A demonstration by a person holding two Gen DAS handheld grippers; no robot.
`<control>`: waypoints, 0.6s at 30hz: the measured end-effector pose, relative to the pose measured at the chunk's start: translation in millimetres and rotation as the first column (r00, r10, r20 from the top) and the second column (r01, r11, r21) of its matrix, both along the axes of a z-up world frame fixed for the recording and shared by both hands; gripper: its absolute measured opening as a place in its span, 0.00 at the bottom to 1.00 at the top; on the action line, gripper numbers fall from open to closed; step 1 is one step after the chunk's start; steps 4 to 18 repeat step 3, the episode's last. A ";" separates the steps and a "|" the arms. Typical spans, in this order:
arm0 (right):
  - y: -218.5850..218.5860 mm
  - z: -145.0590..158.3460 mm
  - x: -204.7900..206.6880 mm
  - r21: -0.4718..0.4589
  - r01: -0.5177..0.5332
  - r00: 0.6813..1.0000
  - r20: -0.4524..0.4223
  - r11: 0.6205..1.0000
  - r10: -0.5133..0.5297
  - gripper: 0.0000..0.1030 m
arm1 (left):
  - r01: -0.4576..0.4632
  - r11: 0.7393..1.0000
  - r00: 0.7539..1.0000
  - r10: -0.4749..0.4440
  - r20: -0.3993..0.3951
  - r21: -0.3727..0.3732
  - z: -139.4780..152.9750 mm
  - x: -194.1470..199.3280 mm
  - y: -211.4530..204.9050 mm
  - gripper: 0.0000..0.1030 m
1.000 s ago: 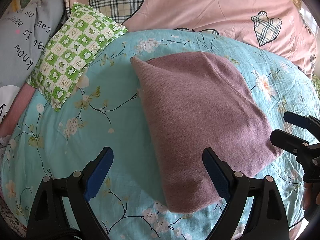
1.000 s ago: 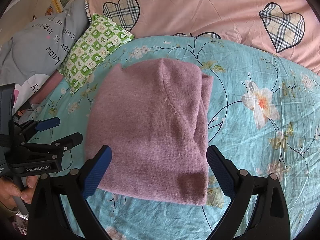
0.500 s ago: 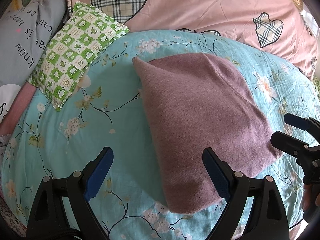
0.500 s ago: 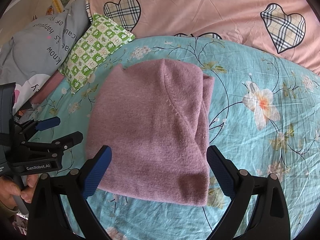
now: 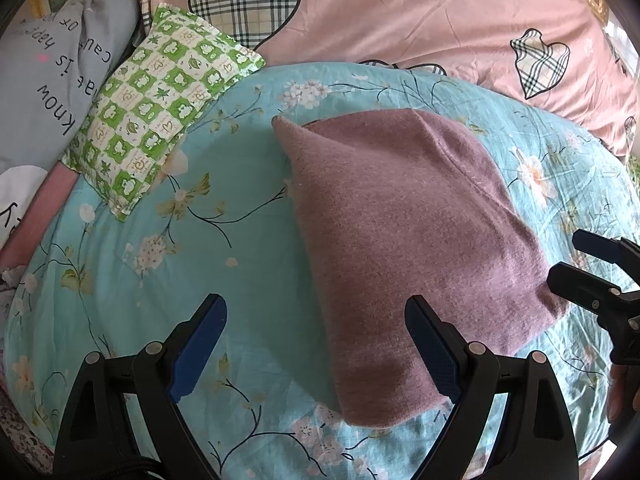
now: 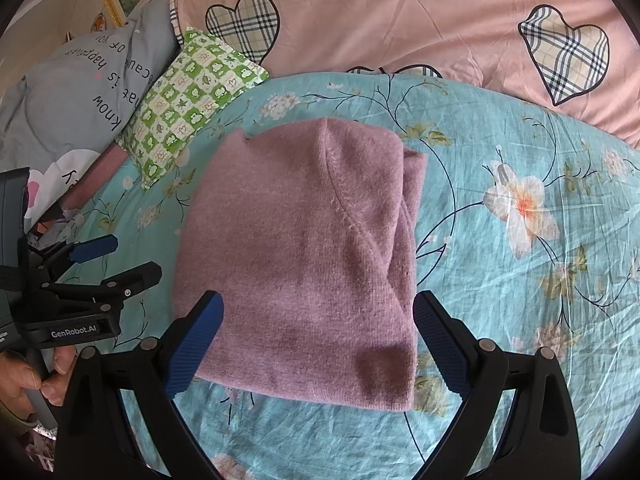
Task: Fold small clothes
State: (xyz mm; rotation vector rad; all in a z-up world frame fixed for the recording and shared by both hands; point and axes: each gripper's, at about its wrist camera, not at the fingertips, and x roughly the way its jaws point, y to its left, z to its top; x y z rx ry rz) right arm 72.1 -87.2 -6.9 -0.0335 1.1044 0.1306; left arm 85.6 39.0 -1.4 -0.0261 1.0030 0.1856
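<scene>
A mauve knitted garment [image 5: 408,240] lies folded into a compact rectangle on the turquoise floral sheet [image 5: 240,240]; it also shows in the right wrist view [image 6: 312,264]. My left gripper [image 5: 316,344] is open and empty, hovering at the garment's near left corner. My right gripper [image 6: 318,340] is open and empty, its jaws straddling the garment's near edge from above. Each gripper appears in the other's view: the right gripper [image 5: 592,272] at the garment's right side, the left gripper [image 6: 108,264] at its left side.
A green checked small pillow [image 5: 156,108] lies at the back left, beside a grey printed pillow [image 5: 48,80]. A pink quilt with plaid hearts [image 5: 400,20] covers the back of the bed. The sheet [image 6: 520,240] extends to the right of the garment.
Both grippers have drawn back slightly from the garment and stayed open. The garment has not moved.
</scene>
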 end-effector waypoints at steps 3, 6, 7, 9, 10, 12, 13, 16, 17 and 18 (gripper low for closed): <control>-0.2 0.1 -0.2 -0.001 -0.002 1.000 0.001 1.000 0.002 0.93 | -0.002 1.000 1.000 0.002 -0.001 -0.005 -0.4 -0.9 0.3 0.89; -0.2 0.1 -0.2 -0.001 -0.002 1.000 0.001 1.000 0.002 0.93 | -0.002 1.000 1.000 0.002 -0.001 -0.005 -0.4 -0.9 0.3 0.89; -0.2 0.1 -0.2 -0.001 -0.002 1.000 0.001 1.000 0.002 0.93 | -0.002 1.000 1.000 0.002 -0.001 -0.005 -0.4 -0.9 0.3 0.89; -0.2 0.1 -0.2 -0.001 -0.002 1.000 0.001 1.000 0.002 0.93 | -0.002 1.000 1.000 0.002 -0.001 -0.005 -0.4 -0.9 0.3 0.89; -0.2 0.1 -0.2 -0.001 -0.002 1.000 0.001 1.000 0.002 0.93 | -0.002 1.000 1.000 0.002 -0.001 -0.005 -0.4 -0.9 0.3 0.89; -0.2 0.1 -0.2 -0.001 -0.002 1.000 0.001 1.000 0.002 0.93 | -0.002 1.000 1.000 0.002 -0.001 -0.005 -0.4 -0.9 0.3 0.89; -0.2 0.1 -0.2 -0.001 -0.002 1.000 0.001 1.000 0.002 0.93 | -0.002 1.000 1.000 0.002 -0.001 -0.005 -0.4 -0.9 0.3 0.89; -0.2 0.1 -0.2 -0.001 -0.002 1.000 0.001 1.000 0.002 0.93 | -0.002 1.000 1.000 0.002 -0.001 -0.005 -0.4 -0.9 0.3 0.89; -0.2 0.1 -0.2 -0.001 -0.002 1.000 0.001 1.000 0.002 0.93 | -0.002 1.000 1.000 0.002 -0.001 -0.005 -0.4 -0.9 0.3 0.89; -0.2 0.1 -0.2 -0.001 -0.002 1.000 0.001 1.000 0.002 0.93 | -0.002 1.000 1.000 0.002 -0.001 -0.005 -0.4 -0.9 0.3 0.89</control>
